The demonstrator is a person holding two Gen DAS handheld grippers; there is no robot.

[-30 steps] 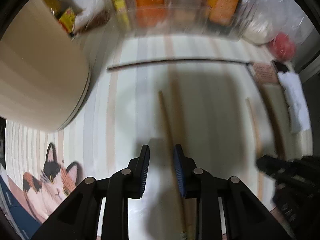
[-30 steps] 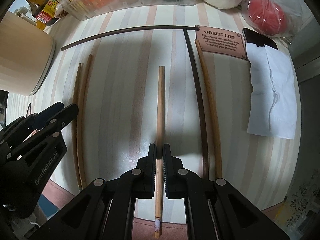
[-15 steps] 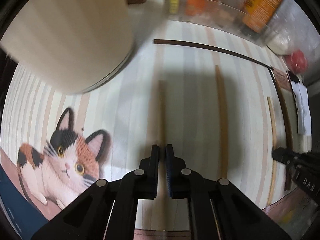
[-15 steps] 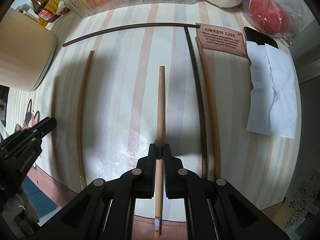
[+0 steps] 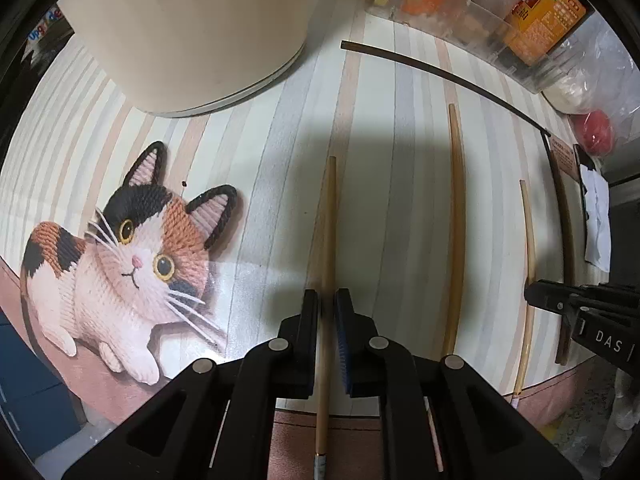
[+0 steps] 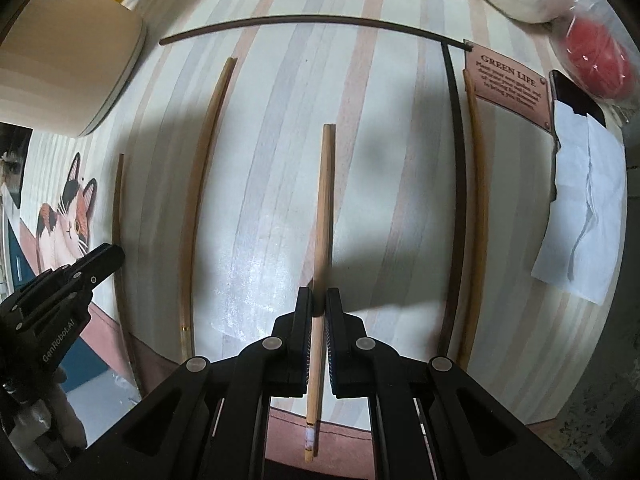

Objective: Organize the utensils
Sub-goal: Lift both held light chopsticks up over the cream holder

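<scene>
Striped mat (image 5: 380,152), calico cat print (image 5: 132,256), tan chopsticks (image 6: 322,216)

Right gripper (image 6: 319,312): pointing down, clamped on a light wooden chopstick (image 6: 323,208).
Table (image 6: 272,184): striped, with more chopsticks lying apart.
Left gripper (image 6: 102,258): at the left edge.

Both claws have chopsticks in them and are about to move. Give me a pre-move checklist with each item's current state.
1. The right claw is shut on the right-held chopstick: ok.
2. The left-held chopstick sits between the pads of the left claw, but its jaws are opening: not ok.
3. The two claws are apart from each other: ok.
4. The loose light chopstick lies flat between the claws, touching neither: ok.
5. Dark pair aligned: the crosswise dark chopstick lies across the far end, while the lengthwise dark chopstick runs alongside the others: not ok.
6. Held chopsticks lifted off the mat: cannot tell.
</scene>
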